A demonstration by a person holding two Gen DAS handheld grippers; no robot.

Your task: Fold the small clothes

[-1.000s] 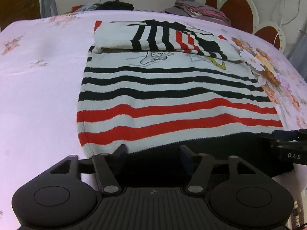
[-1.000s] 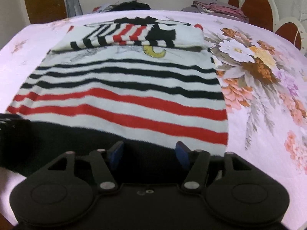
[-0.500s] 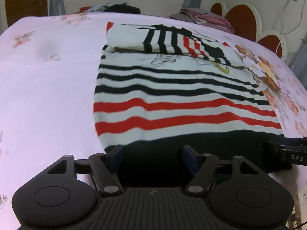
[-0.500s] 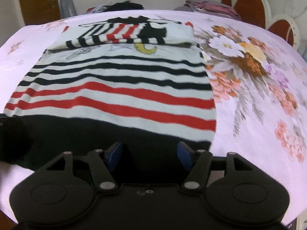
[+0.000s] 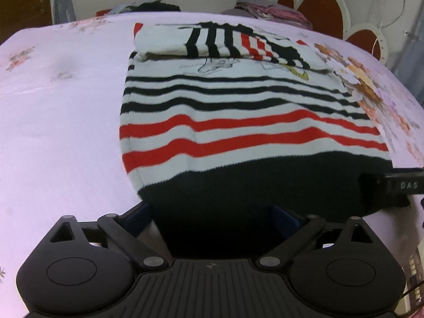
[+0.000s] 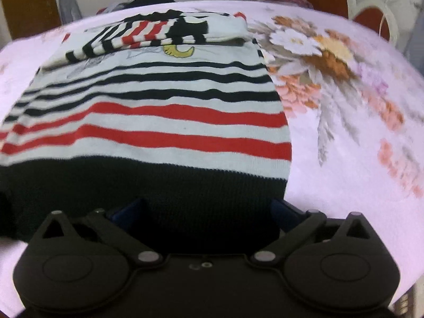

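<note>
sweater (image 5: 246, 111) lies flat on the bed (image 5: 58, 122), hem toward the cameras, neck end far side. sleeves (image 5: 228, 42) are already folded in across the chest, stacked over the cartoon print. so the sleeve step looks done; the body fold is what's left.

left gripper (image 5: 212, 220): fingers spread wide, black hem band (image 5: 265, 185) runs between them near the sweater's left corner. not clamped, nothing pinched as far as i can see. whether the lower finger is under the cloth or just on top of it, can't tell, the hem hides it.

right gripper (image 6: 209, 212): same story, fingers apart, straddling the hem near the right corner (image 6: 281, 185). spread, not gripping. its tip also shows at the right edge of the left view, touching or just beside the hem.

status, my read: roughly midway. both tools are staged at the two bottom corners, which fits a hem-to-collar fold. left to do: close on the corners, lift, carry the hem up over the stripes to the sleeves, lay flat, maybe one more fold to get it compact.

risk: knit is thick and floppy, a shallow pinch may grab only the top layer, and uneven lift would skew the fold.

other clothes (image 5: 270, 13) are piled at the far edge of the bed, so more pieces probably follow.
</note>
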